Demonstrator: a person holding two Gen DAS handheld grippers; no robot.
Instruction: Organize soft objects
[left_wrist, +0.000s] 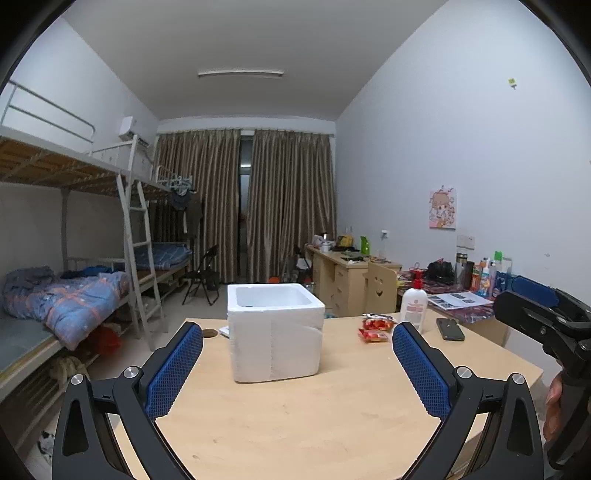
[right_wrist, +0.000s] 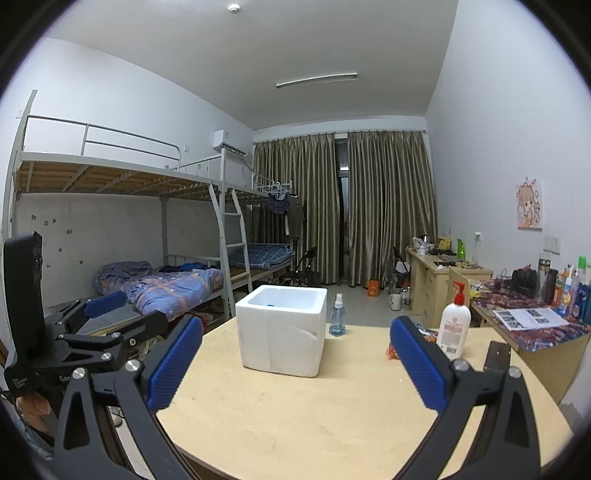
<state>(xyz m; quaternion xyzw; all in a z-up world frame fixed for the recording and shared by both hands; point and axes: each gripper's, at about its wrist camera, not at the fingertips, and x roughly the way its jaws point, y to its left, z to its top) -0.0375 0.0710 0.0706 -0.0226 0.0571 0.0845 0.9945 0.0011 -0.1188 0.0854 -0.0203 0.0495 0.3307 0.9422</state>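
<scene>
On the desk (left_wrist: 332, 406) in front of me stands the white foam box (left_wrist: 275, 332), open at the top, and I place everything else by it. My left hand-held gripper (left_wrist: 297, 345) is released, its blue pads spread wide with nothing between them, and my right hand-held gripper (right_wrist: 295, 339) is spread the same way, also empty. Only my left view shows the two red snack packets (left_wrist: 375, 328) lying to the right of the box, with a black phone (left_wrist: 450, 328) farther right. Only my right view shows the clear blue spray bottle (right_wrist: 337, 315) standing just beyond the box's right corner. The white pump bottle (right_wrist: 453, 328) appears in both views, right of the box. Inside the box I see a small dark-blue thing (right_wrist: 270, 305) near the front wall; I cannot tell what it is.
</scene>
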